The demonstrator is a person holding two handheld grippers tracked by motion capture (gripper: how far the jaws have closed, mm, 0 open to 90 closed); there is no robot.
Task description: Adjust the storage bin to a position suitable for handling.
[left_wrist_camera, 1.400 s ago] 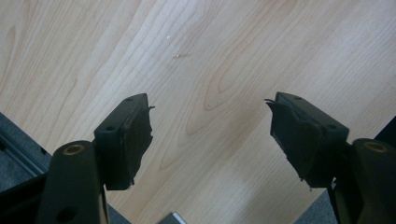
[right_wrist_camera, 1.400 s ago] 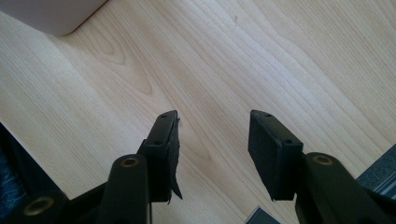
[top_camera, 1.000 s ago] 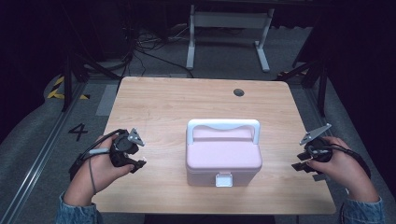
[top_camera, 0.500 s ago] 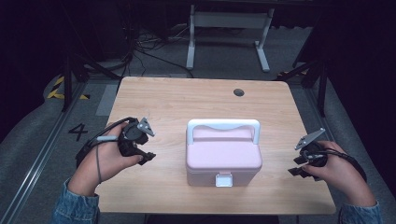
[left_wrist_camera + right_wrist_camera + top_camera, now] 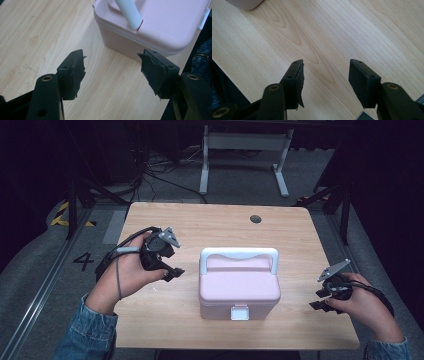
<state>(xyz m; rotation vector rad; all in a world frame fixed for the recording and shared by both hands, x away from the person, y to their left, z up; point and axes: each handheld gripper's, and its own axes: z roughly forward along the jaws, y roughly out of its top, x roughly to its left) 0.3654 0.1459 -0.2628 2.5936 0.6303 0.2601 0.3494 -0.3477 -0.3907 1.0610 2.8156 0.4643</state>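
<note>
A closed pink plastic box with a white handle (image 5: 239, 282) sits mid-tabletop (image 5: 200, 222), untouched. The left gripper (image 5: 169, 270), just opened wide and empty, is aimed at it; the right gripper (image 5: 320, 299) is held open, empty, apart.

One wooden table (image 5: 220, 227) is sitting mid-frame. One pink storage box (image 5: 239, 287) is resting at its centre, carrying one white handle (image 5: 239, 253) and one white latch (image 5: 239, 312). Two handheld grippers are showing: left gripper (image 5: 170, 265) at left, right gripper (image 5: 320, 297) at lower right. One dark round grommet hole (image 5: 256, 219) is lying toward upper right of the tabletop. One white metal stand (image 5: 244, 142) is standing at top centre.
</note>
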